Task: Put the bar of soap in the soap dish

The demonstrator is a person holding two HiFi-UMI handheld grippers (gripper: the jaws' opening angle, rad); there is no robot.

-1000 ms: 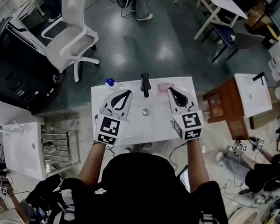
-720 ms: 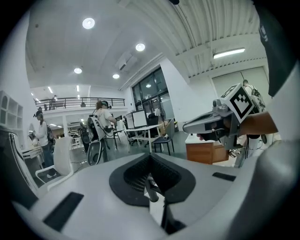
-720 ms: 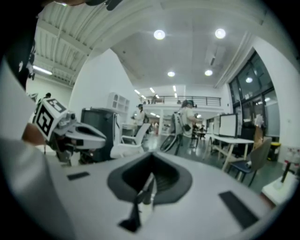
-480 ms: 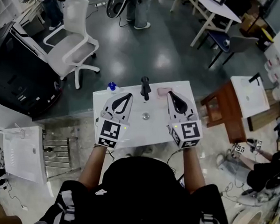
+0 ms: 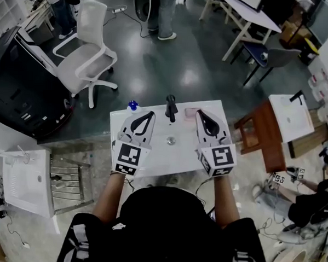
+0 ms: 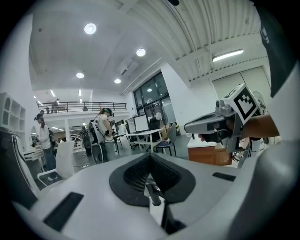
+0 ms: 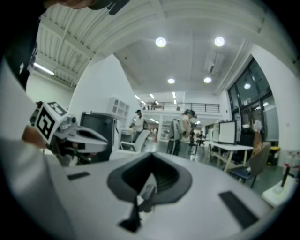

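A white sink top lies below me in the head view, with a black faucet at its far edge and a drain in the middle. A small pink shape sits right of the faucet; I cannot tell soap from dish there. My left gripper hovers over the sink's left half, jaws shut and empty. My right gripper hovers over the right half, its tips close to the pink shape, also shut and empty. Both gripper views look level across the room; the left gripper and right gripper show closed jaws.
A blue object sits at the sink's far left corner. A wooden stand and another white sink top are to the right. A white office chair is far left, a metal rack near left. People stand beyond.
Both grippers have lifted a little above the sink top, and the right one has tipped slightly. Their jaws stay closed and nothing was picked up.
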